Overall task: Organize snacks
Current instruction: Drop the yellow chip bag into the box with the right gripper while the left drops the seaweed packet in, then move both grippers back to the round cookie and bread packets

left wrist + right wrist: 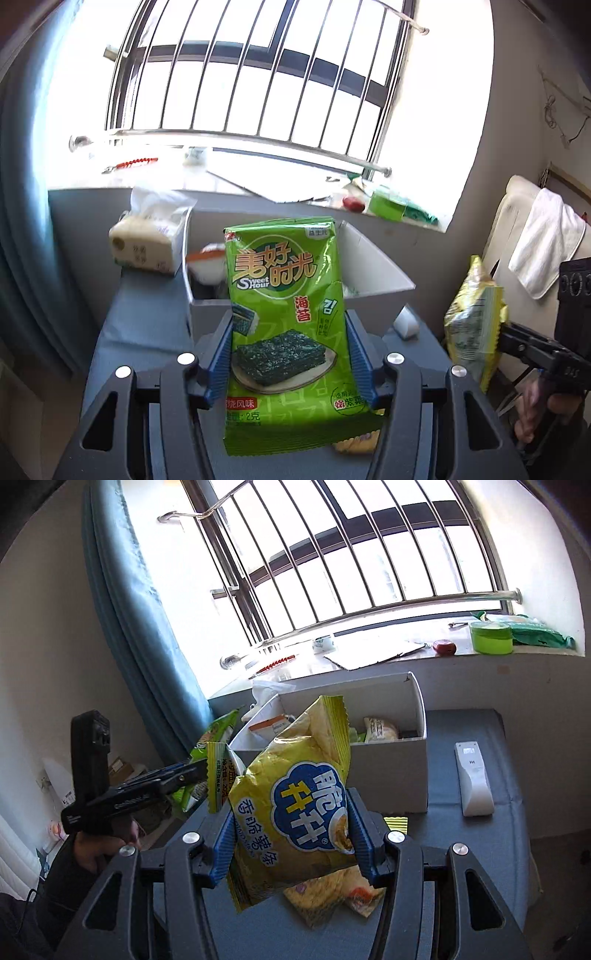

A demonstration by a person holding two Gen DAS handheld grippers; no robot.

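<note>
My left gripper (290,354) is shut on a green seaweed snack packet (284,314) and holds it upright above the grey table, in front of the white box (373,266). My right gripper (291,843) is shut on a yellow chip bag (295,808) held above the table, before the same white box (391,771), which holds several snack packets. The yellow bag and right gripper also show at the right of the left wrist view (472,321). The green packet shows edge-on at the left of the right wrist view (210,746).
A yellow snack packet (332,893) lies on the grey table (461,849) under my right gripper. A white remote (474,782) lies right of the box. A tissue pack (147,243) sits left of the box. The windowsill holds a green tub (491,637).
</note>
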